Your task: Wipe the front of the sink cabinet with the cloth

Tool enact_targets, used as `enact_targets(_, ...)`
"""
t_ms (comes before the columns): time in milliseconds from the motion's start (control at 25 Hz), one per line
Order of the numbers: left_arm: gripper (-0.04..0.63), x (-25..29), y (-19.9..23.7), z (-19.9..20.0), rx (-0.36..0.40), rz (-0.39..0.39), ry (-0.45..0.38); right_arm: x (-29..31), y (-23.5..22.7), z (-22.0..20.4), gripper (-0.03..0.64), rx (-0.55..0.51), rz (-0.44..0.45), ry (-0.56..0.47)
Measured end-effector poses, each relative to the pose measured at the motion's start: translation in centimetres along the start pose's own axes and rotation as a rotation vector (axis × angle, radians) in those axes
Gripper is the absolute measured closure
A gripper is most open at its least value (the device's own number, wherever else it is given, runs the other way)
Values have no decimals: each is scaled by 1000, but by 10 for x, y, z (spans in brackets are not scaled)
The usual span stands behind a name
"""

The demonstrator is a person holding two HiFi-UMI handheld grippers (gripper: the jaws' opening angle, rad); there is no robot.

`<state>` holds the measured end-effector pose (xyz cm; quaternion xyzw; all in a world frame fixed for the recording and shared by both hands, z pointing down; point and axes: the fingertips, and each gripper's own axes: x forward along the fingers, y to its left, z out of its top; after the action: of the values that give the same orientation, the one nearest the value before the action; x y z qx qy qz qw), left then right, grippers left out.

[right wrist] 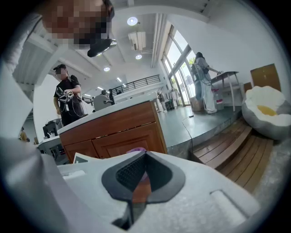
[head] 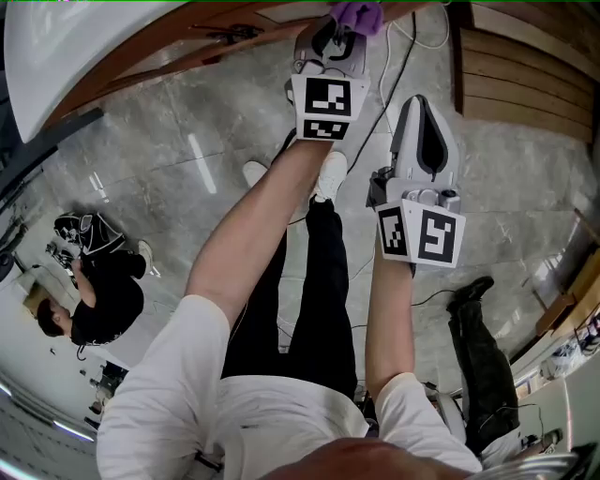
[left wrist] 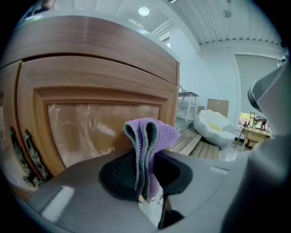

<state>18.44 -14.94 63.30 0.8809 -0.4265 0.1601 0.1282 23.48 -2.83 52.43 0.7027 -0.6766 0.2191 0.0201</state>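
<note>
My left gripper (head: 345, 30) is shut on a folded purple cloth (head: 358, 15), which sticks up from between its jaws (left wrist: 145, 182). In the left gripper view the cloth (left wrist: 148, 141) stands just in front of the wooden sink cabinet's door panel (left wrist: 100, 123); whether it touches the wood I cannot tell. The cabinet front (head: 216, 42) runs along the top of the head view. My right gripper (head: 424, 112) hangs lower and to the right, away from the cabinet, its jaws shut with nothing between them (right wrist: 138, 177). Past it I see the cabinet (right wrist: 118, 132).
A white countertop (head: 84, 47) overhangs the cabinet. Wooden steps (head: 525, 75) lie at the right and a cable (head: 389, 84) crosses the grey floor. A person (head: 94, 300) crouches at the left; another's legs (head: 478, 356) stand at the right. A white beanbag (left wrist: 216, 127) sits beyond.
</note>
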Motion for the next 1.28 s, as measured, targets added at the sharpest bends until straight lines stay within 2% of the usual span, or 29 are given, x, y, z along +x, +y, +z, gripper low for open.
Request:
enact_targets(440,525,-26,52,-30,-33,76,27,13,38,-7,620,-17,57,3)
enact_targets(920,525,-62,105,-43,-88,179,31,19,67,-23,620,-49,83,33)
enact_targets(1280,525,-88,123,-48,-108,175,23,22,95,-27,620,-71,97,40)
